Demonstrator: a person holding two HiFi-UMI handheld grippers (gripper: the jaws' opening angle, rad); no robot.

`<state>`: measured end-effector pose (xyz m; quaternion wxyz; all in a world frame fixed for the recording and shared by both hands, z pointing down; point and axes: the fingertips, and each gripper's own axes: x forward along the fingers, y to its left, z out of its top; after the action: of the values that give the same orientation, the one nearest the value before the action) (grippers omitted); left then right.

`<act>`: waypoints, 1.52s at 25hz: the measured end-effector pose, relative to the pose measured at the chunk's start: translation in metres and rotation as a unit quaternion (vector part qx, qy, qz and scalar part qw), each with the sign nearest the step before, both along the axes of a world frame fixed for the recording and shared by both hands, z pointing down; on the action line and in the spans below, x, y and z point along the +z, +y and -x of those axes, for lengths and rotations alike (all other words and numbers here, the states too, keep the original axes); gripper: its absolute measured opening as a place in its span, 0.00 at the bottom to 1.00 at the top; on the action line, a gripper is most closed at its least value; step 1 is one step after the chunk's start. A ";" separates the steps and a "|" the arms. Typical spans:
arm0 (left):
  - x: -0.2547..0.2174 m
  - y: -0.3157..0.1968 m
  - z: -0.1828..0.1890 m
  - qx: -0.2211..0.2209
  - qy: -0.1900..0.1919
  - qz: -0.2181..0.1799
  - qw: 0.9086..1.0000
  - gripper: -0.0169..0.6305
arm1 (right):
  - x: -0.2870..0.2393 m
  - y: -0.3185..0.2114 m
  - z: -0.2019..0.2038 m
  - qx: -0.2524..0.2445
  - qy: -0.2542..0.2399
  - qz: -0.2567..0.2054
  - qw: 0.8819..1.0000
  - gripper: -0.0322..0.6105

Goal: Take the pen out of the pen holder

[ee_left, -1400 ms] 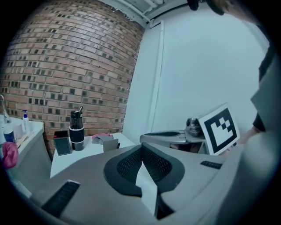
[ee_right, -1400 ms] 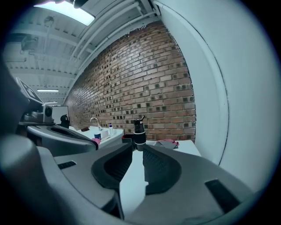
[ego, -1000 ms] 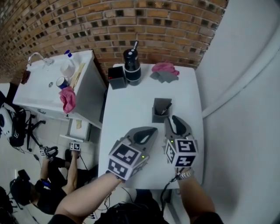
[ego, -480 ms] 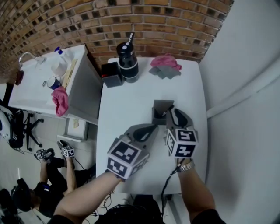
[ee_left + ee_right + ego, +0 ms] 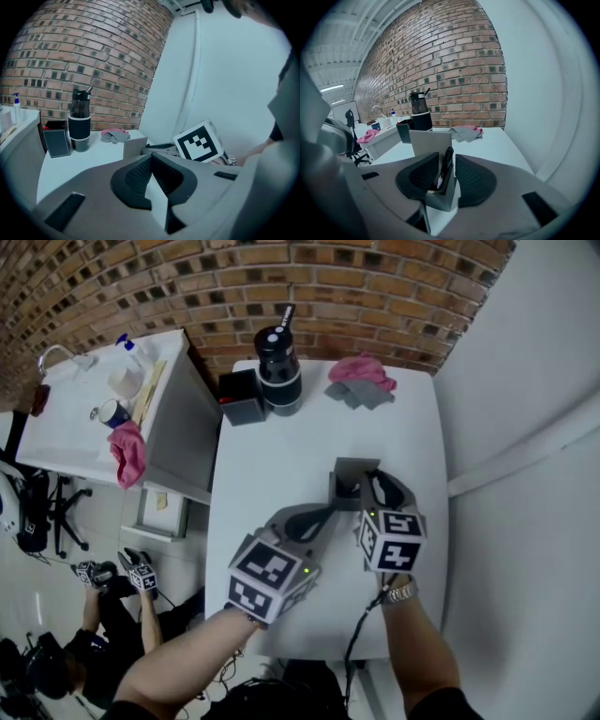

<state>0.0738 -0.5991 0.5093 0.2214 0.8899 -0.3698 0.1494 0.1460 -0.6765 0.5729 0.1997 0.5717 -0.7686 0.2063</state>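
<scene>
A grey square pen holder [image 5: 347, 480] stands on the white table [image 5: 281, 456], right of the middle. In the right gripper view a black pen [image 5: 445, 165] leans in the holder [image 5: 437, 193], its cap sticking up. My right gripper [image 5: 443, 174] is open, its two dark pads on either side of the pen and the holder's top, touching neither. In the head view it [image 5: 369, 481] reaches over the holder's right side. My left gripper [image 5: 327, 513] is shut and empty, its tip just short of the holder's near left corner.
At the back of the table stand a black bottle [image 5: 279, 371], a black box [image 5: 242, 397] and a pink cloth [image 5: 362, 371] on a grey one. A white counter [image 5: 103, 390] with a sink is at the left. A person [image 5: 103, 634] crouches on the floor below it.
Both grippers have moved forward and down toward the pen holder. The right gripper's jaws, earlier short of the holder, now stand around its top and the pen.
</scene>
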 end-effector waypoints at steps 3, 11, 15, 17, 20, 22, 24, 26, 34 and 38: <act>-0.001 0.000 0.001 -0.001 0.000 -0.001 1.000 0.03 | 0.001 0.001 0.000 0.002 0.005 0.003 1.000 0.19; -0.009 0.004 0.003 -0.004 0.000 -0.008 1.000 0.03 | -0.011 0.006 0.002 0.006 0.001 -0.007 1.000 0.16; -0.015 0.011 0.005 -0.006 0.000 -0.014 1.000 0.03 | -0.019 0.012 0.002 0.005 0.001 -0.015 1.000 0.15; -0.020 0.016 0.005 -0.008 0.000 -0.017 1.000 0.03 | -0.028 0.015 0.003 0.005 -0.002 -0.024 1.000 0.15; -0.027 0.023 0.007 -0.010 0.000 -0.024 1.000 0.03 | -0.043 0.020 0.003 0.004 -0.006 -0.038 0.999 0.15; -0.032 0.028 0.009 -0.012 0.000 -0.029 0.999 0.03 | -0.053 0.025 0.004 0.003 -0.009 -0.049 0.999 0.15; -0.037 0.035 0.011 -0.011 -0.001 -0.036 0.999 0.03 | -0.063 0.031 0.005 0.002 -0.012 -0.058 0.998 0.15; -0.042 0.043 0.014 -0.013 -0.002 -0.041 0.999 0.03 | -0.072 0.038 0.007 0.001 -0.014 -0.065 0.998 0.15; -0.070 0.080 0.026 -0.020 0.008 -0.064 0.998 0.03 | -0.111 0.080 0.016 -0.001 -0.012 -0.096 0.995 0.15; -0.079 0.108 0.034 -0.020 0.014 -0.077 0.997 0.03 | -0.127 0.111 0.024 -0.003 -0.008 -0.112 0.994 0.15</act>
<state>0.0394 -0.4915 0.4298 0.1600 0.8989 -0.3945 0.1038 0.1221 -0.5659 0.4456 0.1289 0.5868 -0.7899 0.1228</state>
